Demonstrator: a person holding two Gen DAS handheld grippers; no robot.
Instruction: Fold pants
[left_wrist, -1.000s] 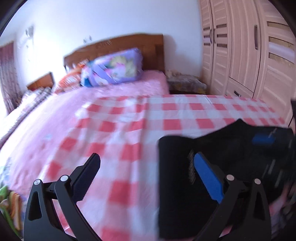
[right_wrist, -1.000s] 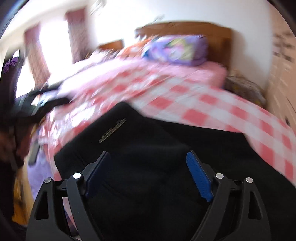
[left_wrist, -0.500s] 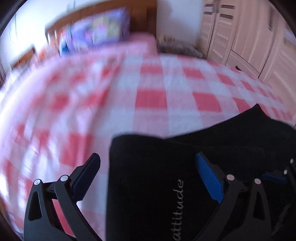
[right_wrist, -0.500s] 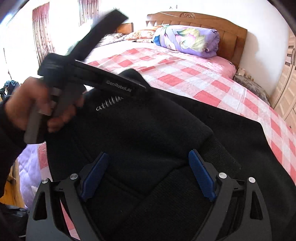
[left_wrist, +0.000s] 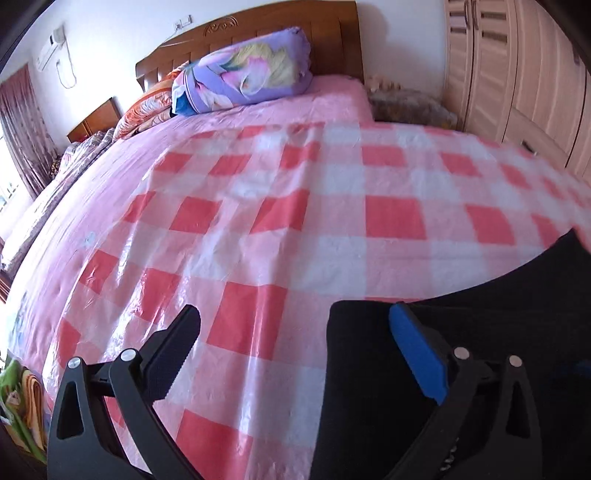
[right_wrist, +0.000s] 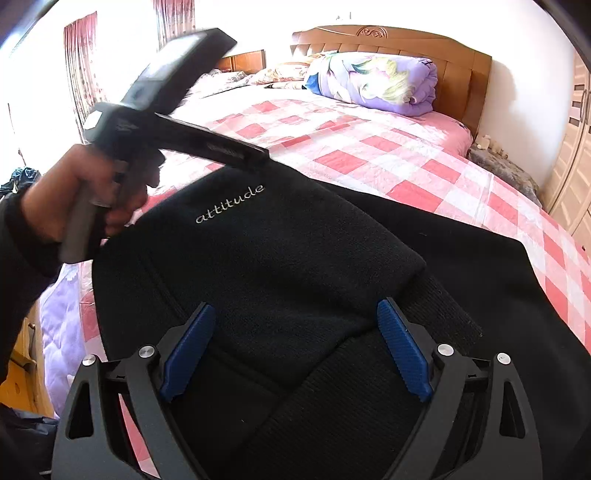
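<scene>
Black pants with the white word "attitude" lie folded on the red-and-white checked sheet, near the bed's front edge. They also show at the lower right of the left wrist view. My right gripper is open and empty, low over the pants. My left gripper is open and empty, straddling the pants' left edge; in the right wrist view its body hovers over the pants' far left corner, held by a hand.
A rolled purple floral quilt lies by the wooden headboard. A wardrobe stands at the right. A curtained window is at the left. A low cluttered stand sits between bed and wardrobe.
My left gripper has drawn back to the left and lifted off the pants, so more checked sheet shows. My right gripper has barely moved. Both stay open.
</scene>
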